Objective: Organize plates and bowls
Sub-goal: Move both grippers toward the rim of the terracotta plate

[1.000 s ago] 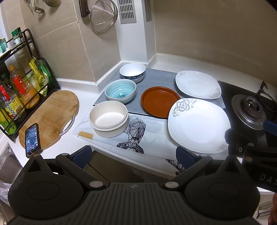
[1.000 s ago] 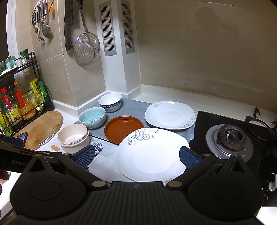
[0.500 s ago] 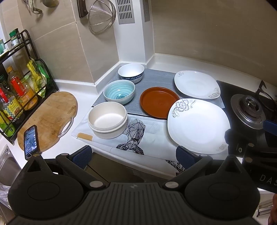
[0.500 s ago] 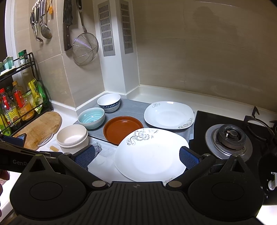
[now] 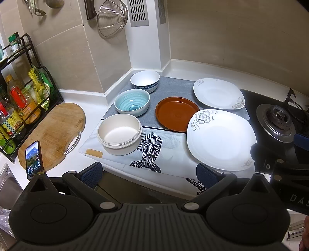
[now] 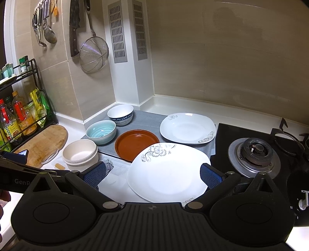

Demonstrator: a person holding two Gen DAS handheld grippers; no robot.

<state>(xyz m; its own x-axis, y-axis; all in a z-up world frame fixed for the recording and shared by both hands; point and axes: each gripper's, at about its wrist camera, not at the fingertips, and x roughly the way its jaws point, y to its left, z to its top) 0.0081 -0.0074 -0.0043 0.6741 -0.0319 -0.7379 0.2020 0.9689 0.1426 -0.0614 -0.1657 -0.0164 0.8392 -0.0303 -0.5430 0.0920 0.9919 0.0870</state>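
Observation:
On the counter stand a cream bowl [image 5: 119,133], a teal ribbed bowl [image 5: 132,102] and a white-and-blue bowl [image 5: 145,80] in a row. Beside them lie a brown plate [image 5: 176,113], a small white flowered plate [image 5: 218,93] and a large white flowered plate [image 5: 220,139]. My left gripper [image 5: 148,173] is open and empty, held off the counter's front edge. My right gripper [image 6: 152,173] is open and empty above the near part of the large white plate [image 6: 170,171]. The bowls [image 6: 80,152] and the brown plate [image 6: 136,144] also show in the right wrist view.
A wooden cutting board [image 5: 56,131] with a phone [image 5: 33,159] lies at the left, next to a black rack of bottles [image 5: 17,108]. A gas burner [image 5: 278,119] is at the right. A strainer [image 5: 113,17] and utensils hang on the wall.
Both views have shifted slightly, the scene sliding a little left and down. No dish has moved and both grippers stay open.

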